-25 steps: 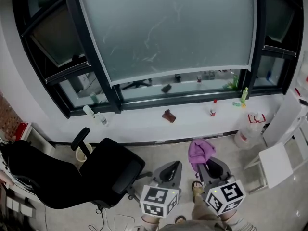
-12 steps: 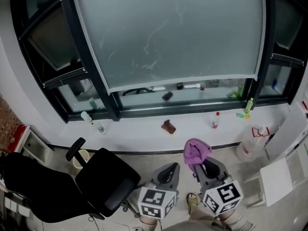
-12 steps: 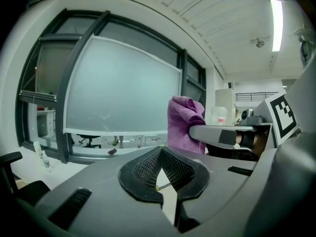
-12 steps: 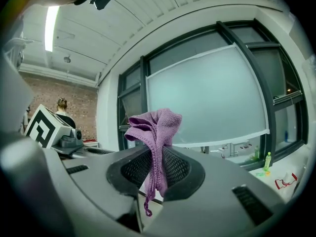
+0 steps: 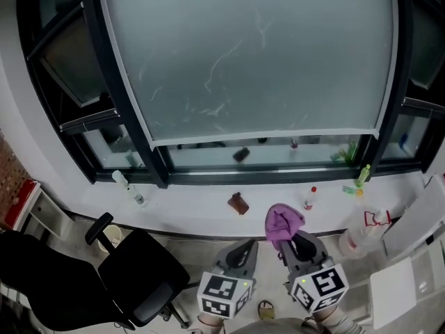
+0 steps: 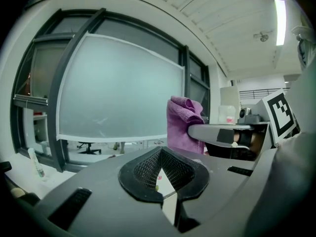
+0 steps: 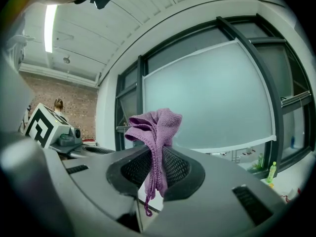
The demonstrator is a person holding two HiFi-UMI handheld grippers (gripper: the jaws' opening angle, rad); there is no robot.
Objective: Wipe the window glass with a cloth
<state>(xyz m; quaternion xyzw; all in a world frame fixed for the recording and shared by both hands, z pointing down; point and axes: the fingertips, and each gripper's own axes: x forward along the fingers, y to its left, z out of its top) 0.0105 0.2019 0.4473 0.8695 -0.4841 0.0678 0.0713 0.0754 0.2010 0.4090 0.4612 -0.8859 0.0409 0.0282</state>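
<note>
A large frosted window pane in a black frame fills the upper head view, with faint streaks on it. My right gripper is shut on a purple cloth, which bunches above its jaws below the sill; the same cloth hangs between the jaws in the right gripper view. My left gripper is shut and holds nothing, just left of the right one. In the left gripper view the cloth shows to the right, with the window pane ahead.
On the white sill lie a brown object, a red-capped bottle, a clear bottle and a green bottle. A black office chair stands lower left; a white container sits at right.
The view has closed in on the window and tilted up. Both grippers with the cloth have moved toward the sill; the chair has slid toward the lower left of the picture.
</note>
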